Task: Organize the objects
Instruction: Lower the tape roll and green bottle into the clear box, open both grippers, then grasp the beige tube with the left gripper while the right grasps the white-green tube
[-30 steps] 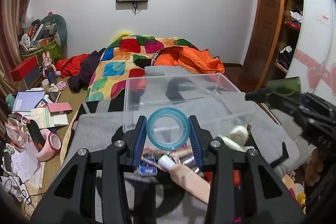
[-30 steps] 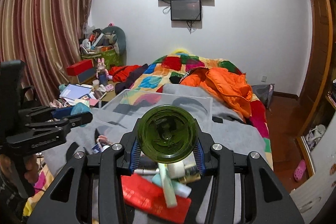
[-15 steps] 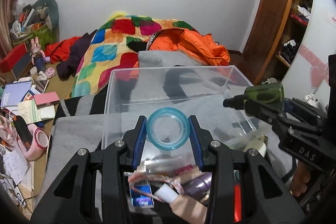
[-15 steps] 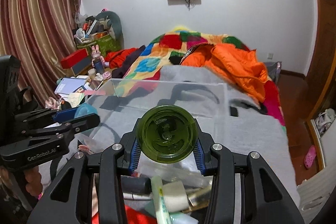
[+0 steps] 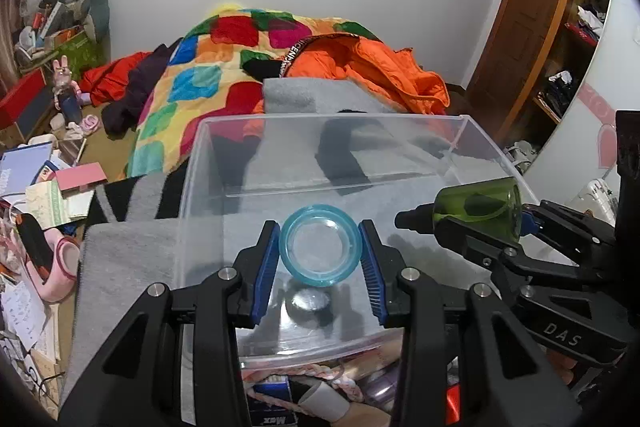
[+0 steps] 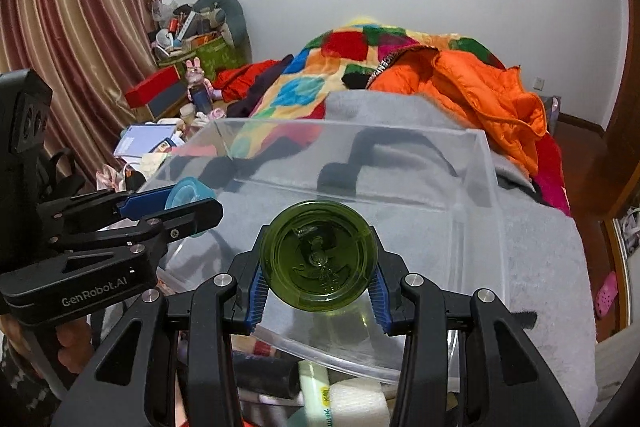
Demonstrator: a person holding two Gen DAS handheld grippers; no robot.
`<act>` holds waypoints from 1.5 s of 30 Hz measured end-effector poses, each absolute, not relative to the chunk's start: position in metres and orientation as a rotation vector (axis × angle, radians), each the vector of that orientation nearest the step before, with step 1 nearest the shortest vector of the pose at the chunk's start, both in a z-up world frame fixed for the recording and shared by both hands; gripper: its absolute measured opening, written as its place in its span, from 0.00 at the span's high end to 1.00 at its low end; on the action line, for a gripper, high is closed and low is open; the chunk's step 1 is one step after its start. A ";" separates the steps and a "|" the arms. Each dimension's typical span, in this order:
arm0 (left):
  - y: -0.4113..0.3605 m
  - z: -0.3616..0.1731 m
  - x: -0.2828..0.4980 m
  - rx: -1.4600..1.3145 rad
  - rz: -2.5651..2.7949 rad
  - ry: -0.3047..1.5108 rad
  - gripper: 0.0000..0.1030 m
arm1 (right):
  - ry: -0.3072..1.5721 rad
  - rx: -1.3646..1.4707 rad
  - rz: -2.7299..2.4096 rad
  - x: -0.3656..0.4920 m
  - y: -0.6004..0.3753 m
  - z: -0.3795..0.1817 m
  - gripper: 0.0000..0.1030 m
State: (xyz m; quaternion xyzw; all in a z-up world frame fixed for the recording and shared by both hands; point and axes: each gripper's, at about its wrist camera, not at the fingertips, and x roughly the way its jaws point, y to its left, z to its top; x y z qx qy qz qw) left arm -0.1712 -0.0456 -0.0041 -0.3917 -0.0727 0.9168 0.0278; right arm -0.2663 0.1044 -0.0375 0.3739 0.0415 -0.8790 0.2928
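Two loads hang over the clear bin (image 5: 400, 131); my left gripper (image 5: 320, 253) clamps the blue jar (image 5: 320, 251), my right gripper (image 6: 318, 269) the green bottle (image 6: 318, 255); I lower both toward frame centre before releasing.

Left gripper (image 5: 320, 255) clamped blue pads on both sides of round teal translucent container (image 5: 320, 245), held above near part of clear plastic bin (image 5: 484, 143). Bin empty, sat on grey blanket (image 5: 128, 259). Right gripper (image 5: 472, 223) came in from right edge, gripping dark green bottle (image 5: 480, 213), black cap pointing left, over bin's right side. Below bin's near rim, jumble of small items (image 5: 320, 395). Behind: patchwork quilt (image 5: 208, 67), orange jacket (image 5: 376, 71), wooden door (image 5: 532, 23).
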 end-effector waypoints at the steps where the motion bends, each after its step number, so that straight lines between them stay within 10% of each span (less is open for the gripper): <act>1: -0.045 -0.005 -0.171 -1.211 2.825 -0.227 0.62 | 0.116 1.001 -2.345 -0.267 0.105 -0.038 0.62; 17: -0.040 0.006 -0.156 -1.184 2.827 -0.198 0.54 | 0.220 0.931 -2.439 -0.246 0.115 -0.022 0.41; 26: -0.042 0.032 -0.123 -1.100 2.886 -0.157 0.30 | 0.208 0.872 -2.489 -0.220 0.134 -0.002 0.26; 45: -0.045 0.007 -0.076 -1.183 2.869 -0.181 0.22 | 0.104 0.961 -2.472 -0.186 0.162 -0.025 0.25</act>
